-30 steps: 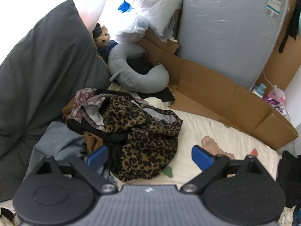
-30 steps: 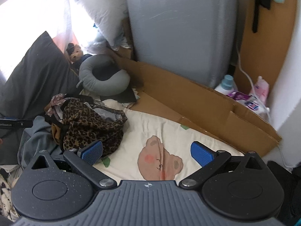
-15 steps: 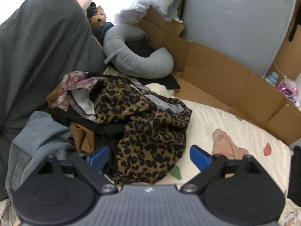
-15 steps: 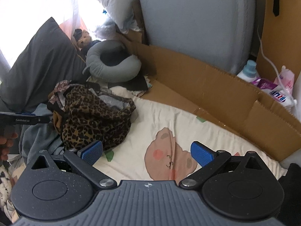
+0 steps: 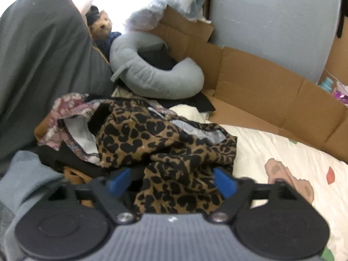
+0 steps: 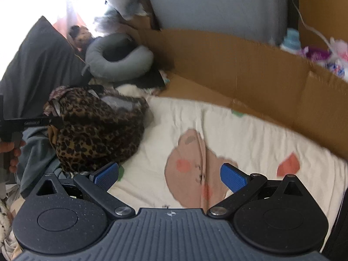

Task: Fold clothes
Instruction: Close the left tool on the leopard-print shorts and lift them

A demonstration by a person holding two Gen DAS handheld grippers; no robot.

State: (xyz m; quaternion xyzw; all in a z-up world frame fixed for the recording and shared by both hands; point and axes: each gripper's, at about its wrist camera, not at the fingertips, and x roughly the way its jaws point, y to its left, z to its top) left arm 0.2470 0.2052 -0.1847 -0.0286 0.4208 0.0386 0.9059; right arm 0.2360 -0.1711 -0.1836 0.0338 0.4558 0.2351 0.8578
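A: Where is the clothing right now?

B: A heap of clothes sits on the bed, on the cream sheet (image 6: 239, 130) with its cartoon print. On top is a leopard-print garment (image 5: 165, 148). Under it, toward the left, lie a floral piece (image 5: 65, 111), something black, and a grey-blue garment (image 5: 28, 174) that spills toward the dark grey pillow (image 5: 43, 65).

A: And the left gripper?

B: The left gripper (image 5: 171, 182) is right at the near edge of the heap. Its blue fingers (image 5: 118, 181) are closing, with a fold of the leopard-print garment between them. The picture is blurred there, and I see no pad pressing on the cloth.

A: The right one?

B: The right gripper (image 6: 170, 176) hangs over bare sheet beside the heap, above the pink printed figure. Its fingers (image 6: 232, 179) stand wide apart with nothing between them. The left finger is just beside the low edge of the leopard cloth; I cannot tell whether it touches.

A: Anything else around?

B: A grey neck pillow (image 5: 152, 76) lies behind the heap, with a small teddy bear (image 5: 102, 25) beyond it. Flattened cardboard (image 5: 271, 91) runs along the far side of the bed. In the right wrist view, a hand (image 6: 13, 152) shows at the left edge, holding a black bar.
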